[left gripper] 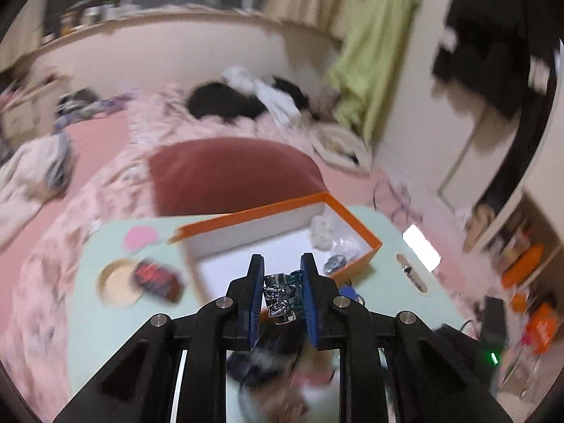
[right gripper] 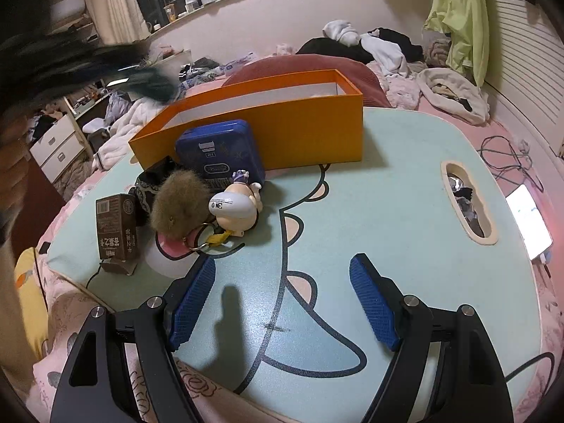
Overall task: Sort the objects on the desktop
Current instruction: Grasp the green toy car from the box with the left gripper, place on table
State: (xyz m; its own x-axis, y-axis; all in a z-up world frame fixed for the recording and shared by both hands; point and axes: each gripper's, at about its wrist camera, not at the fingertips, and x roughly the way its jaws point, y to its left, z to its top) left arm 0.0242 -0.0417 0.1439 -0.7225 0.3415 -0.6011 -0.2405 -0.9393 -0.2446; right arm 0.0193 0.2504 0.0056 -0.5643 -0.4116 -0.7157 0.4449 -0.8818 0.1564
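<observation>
Desktop objects are being sorted into the orange box [left gripper: 356, 227].
Left claw [left gripper: 282, 294] is clamping a small silver trinket [left gripper: 280, 296] near the box's table-side rim; next, releasing inside. Right claw [right gripper: 282, 303] is hovering wide open, empty, above the table [right gripper: 387, 183].

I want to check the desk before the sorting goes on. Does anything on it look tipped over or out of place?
Yes. The small figurine lies on its side beside the furry keychain, not standing. The dark carton also lies flat, its end flap open. The orange box stands upright.
</observation>
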